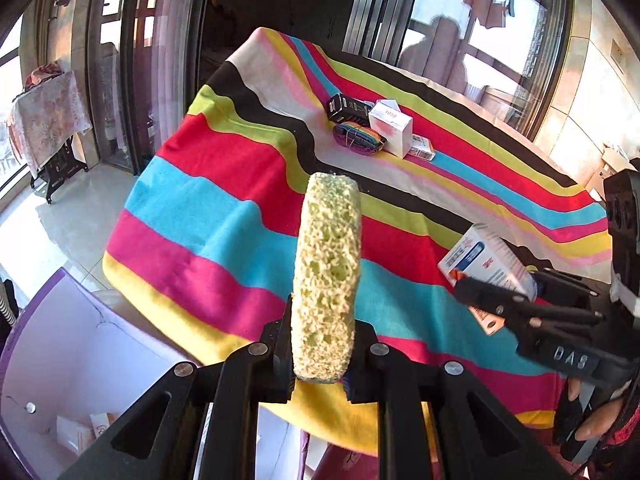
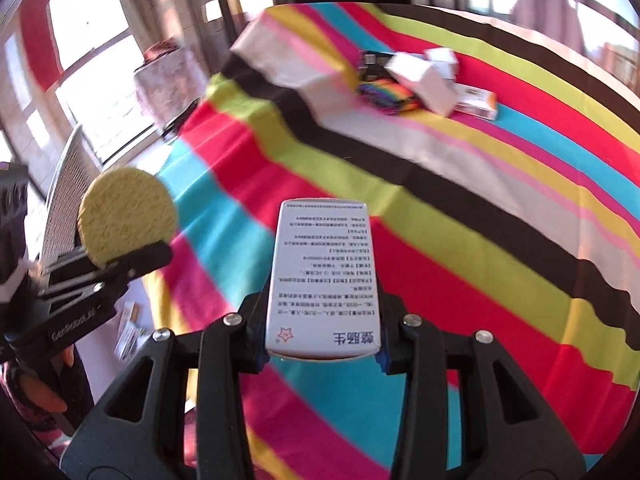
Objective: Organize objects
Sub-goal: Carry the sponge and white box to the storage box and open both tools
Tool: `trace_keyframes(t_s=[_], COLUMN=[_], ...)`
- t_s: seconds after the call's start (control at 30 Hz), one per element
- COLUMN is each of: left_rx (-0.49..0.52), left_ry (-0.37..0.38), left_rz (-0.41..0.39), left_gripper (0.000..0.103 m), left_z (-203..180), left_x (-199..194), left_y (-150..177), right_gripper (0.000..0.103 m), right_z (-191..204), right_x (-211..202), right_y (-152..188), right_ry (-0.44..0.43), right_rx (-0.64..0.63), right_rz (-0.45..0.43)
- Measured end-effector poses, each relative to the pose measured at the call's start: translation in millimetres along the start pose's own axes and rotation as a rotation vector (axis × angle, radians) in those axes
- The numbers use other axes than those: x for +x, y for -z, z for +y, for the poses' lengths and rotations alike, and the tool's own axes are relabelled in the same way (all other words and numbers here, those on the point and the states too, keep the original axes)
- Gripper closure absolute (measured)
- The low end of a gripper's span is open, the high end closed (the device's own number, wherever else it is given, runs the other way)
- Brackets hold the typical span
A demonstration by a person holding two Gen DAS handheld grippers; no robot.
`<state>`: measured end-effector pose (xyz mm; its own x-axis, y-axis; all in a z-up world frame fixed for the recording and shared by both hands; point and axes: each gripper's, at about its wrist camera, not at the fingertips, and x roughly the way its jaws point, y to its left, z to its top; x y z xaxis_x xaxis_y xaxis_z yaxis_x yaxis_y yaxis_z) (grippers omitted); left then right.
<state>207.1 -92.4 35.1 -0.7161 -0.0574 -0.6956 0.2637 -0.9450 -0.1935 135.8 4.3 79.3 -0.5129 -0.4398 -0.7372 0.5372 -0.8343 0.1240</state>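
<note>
Sponge: a round yellow sponge (image 1: 326, 276) is standing on edge between the two fingers of the left gripper (image 1: 320, 360), sticking forward past the fingertips; in the right wrist view it is showing its flat round face (image 2: 127, 213).
Left gripper: its fingers are pressing on both flat sides of the sponge's near end, holding it above the near edge of the table.
Medicine box: a white medicine box (image 2: 323, 280) with printed text is lying lengthwise between the fingers of the right gripper (image 2: 322, 344), its far end reaching beyond the fingertips.
Right gripper: its fingers are clamping the box's two long sides at the near end; in the left wrist view the same box (image 1: 486, 260) is showing at the right, tilted, above the cloth.
Tablecloth: a striped cloth (image 1: 224, 216) in red, blue, pink, yellow, green, black and white is covering the table beneath both grippers.
Far cluster: a black box (image 1: 347, 109), a rainbow-striped pouch (image 1: 358, 138), a white carton (image 1: 390, 126) and a small flat box (image 1: 421, 149) are sitting close together on the far part of the cloth, well apart from both grippers.
Lower left: a white container with a purple rim (image 1: 60, 352) is standing beside the table, with small packages inside.
</note>
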Motion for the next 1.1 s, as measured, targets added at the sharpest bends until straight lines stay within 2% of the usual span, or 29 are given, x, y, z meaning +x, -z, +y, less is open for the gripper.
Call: trace_keyframes(t_s=[0.4,0.67,0.97,1.03,1.07,1.1], left_rx=[-0.12,-0.238,-0.303,-0.328,-0.336,-0.341], left_ry=[-0.085,-0.181,-0.307,-0.339,-0.362,-0.38], left_rz=[0.003,0.041,0.045,0.05,0.055,0.058], left_gripper=[0.085,0.085,0.084,0.082,0.074,0.057], left_z=[63.8,118.8,154.5,161.3,163.4,164.6], left_x=[-27.6,-38.6,-45.2,-45.1,-45.3,-45.3], left_y=[30.3,62.4,72.1,73.0,73.5,73.4], right_gripper=[0.06,0.06,0.059,0.057,0.052,0.049], right_z=[83.5,145.5,206.9,216.9,220.1,221.0], right_x=[6.4,18.9,34.1,36.2,36.5,36.0], right_y=[10.2,18.5,38.6,42.9,44.4,44.4], right_ry=[-0.059,-0.138,-0.242,-0.264,-0.26,-0.253], right_rx=[-0.257,-0.437,-0.633,-0.665,-0.68,-0.686], right_rz=[0.025,0.069,0.133,0.145,0.142,0.133])
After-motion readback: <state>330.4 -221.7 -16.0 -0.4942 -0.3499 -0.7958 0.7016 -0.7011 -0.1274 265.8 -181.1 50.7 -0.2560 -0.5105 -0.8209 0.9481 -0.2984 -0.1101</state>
